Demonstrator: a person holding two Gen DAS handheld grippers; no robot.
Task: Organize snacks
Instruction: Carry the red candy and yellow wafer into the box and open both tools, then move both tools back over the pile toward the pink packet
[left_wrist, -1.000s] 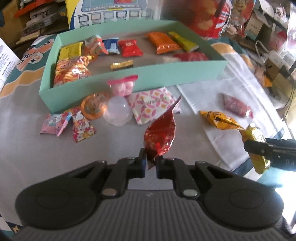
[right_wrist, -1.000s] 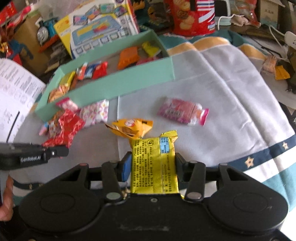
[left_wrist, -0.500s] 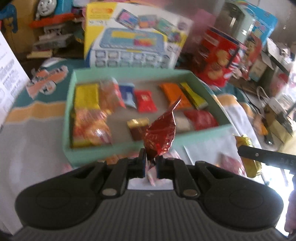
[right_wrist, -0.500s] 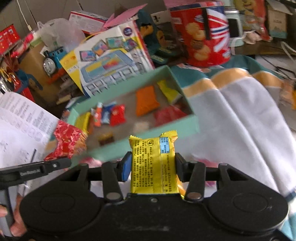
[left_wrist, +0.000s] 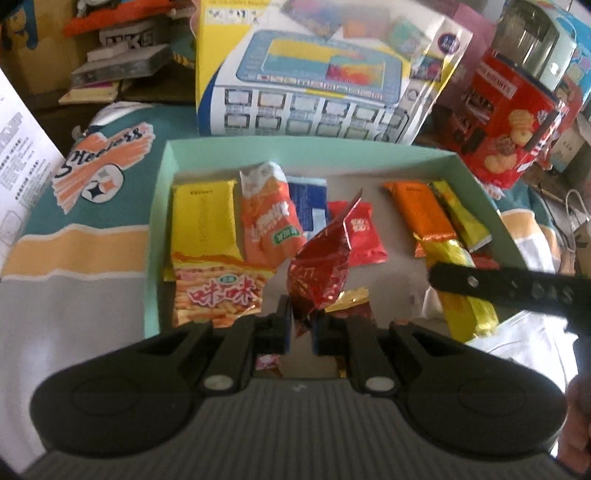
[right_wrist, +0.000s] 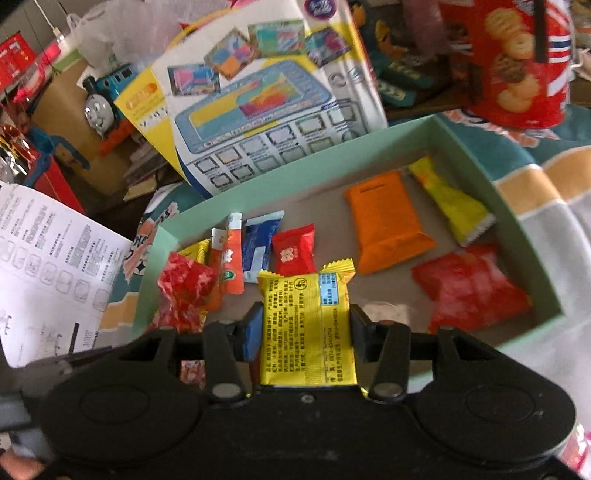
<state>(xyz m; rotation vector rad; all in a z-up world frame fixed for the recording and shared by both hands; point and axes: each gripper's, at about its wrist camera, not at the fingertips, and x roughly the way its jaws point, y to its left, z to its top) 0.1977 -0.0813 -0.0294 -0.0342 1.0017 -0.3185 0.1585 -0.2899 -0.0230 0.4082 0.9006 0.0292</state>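
A mint-green box (left_wrist: 295, 147) lies below both grippers and holds several snack packets: a yellow one (left_wrist: 203, 218), a chips bag (left_wrist: 218, 291), a small red one (left_wrist: 364, 232) and an orange one (left_wrist: 421, 210). My left gripper (left_wrist: 301, 325) is shut on a crinkled red foil packet (left_wrist: 321, 273), which hangs over the box's near middle. My right gripper (right_wrist: 306, 332) is shut on a yellow packet (right_wrist: 306, 317) held flat between its fingers above the box (right_wrist: 509, 221). In the left wrist view the right gripper's finger (left_wrist: 517, 288) and its yellow packet (left_wrist: 465, 306) hang over the box's right side.
A toy laptop carton (left_wrist: 314, 85) leans behind the box. A red biscuit tin (left_wrist: 513, 129) stands at the back right. A printed white sheet (right_wrist: 44, 258) and a toy train (right_wrist: 103, 99) are to the left. A striped cloth (left_wrist: 74, 251) covers the table.
Both grippers have travelled from the cloth in front of the box to above its inside, each carrying its packet. The loose snacks on the cloth have dropped out of view.
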